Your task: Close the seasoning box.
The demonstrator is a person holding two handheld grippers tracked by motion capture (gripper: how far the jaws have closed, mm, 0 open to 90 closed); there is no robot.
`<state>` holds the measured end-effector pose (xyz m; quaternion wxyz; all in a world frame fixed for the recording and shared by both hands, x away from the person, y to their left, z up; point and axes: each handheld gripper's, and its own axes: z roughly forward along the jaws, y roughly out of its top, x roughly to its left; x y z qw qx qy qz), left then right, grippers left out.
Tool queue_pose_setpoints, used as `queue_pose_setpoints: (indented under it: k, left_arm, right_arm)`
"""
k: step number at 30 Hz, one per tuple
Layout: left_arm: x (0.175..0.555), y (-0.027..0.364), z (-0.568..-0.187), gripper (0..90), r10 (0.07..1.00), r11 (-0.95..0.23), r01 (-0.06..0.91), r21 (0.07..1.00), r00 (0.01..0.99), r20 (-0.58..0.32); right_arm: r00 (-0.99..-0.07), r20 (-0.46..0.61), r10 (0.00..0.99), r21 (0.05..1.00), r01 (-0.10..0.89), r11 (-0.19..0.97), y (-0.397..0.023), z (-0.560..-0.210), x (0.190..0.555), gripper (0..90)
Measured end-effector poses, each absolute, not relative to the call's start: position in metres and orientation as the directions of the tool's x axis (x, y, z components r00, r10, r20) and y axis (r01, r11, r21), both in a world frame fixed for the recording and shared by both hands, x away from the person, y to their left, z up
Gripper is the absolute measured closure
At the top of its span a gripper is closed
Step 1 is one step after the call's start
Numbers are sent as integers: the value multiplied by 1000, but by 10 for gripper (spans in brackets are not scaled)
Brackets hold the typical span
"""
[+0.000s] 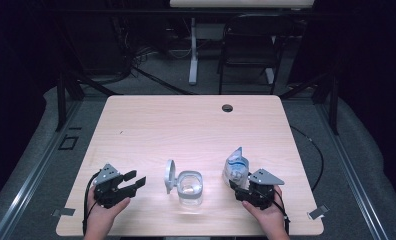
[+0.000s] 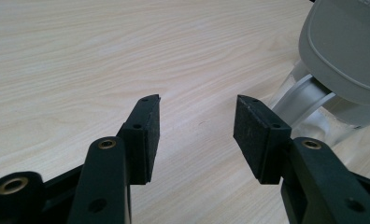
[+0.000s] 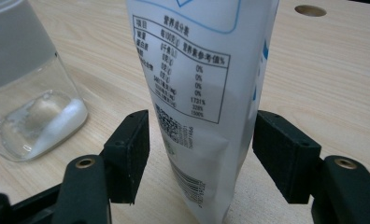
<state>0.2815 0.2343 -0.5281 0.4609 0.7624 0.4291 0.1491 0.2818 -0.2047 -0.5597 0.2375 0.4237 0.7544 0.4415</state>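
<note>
The white pouch (image 3: pixel 206 93) stands upright on the table (image 1: pixel 186 125), near its front right. The right gripper (image 3: pixel 202 140) has its jaws spread on either side of it, pads not pressing. Just left sits a clear jar (image 1: pixel 190 187) with a flipped-open lid (image 1: pixel 170 176). The left gripper (image 2: pixel 197 126) is spread wide over bare wood.

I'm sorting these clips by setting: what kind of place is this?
Probably a lab or recording workspace, not a home: a bare wooden table with a cable hole, dark surroundings with loose cables on the floor, and a folding chair behind.
</note>
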Motion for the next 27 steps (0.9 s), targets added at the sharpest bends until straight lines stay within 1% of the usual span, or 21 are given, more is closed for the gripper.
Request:
queue_pose_setpoints:
  k: [18, 27]
  left_arm:
    - [282, 235, -528, 513, 791, -211, 514, 831, 590, -164]
    - [282, 236, -529, 513, 790, -211, 514, 831, 591, -165]
  right_arm:
    - [-523, 18, 852, 857, 448, 257, -200, -567, 290, 365]
    - [-526, 17, 851, 861, 441, 255, -199, -571, 294, 364]
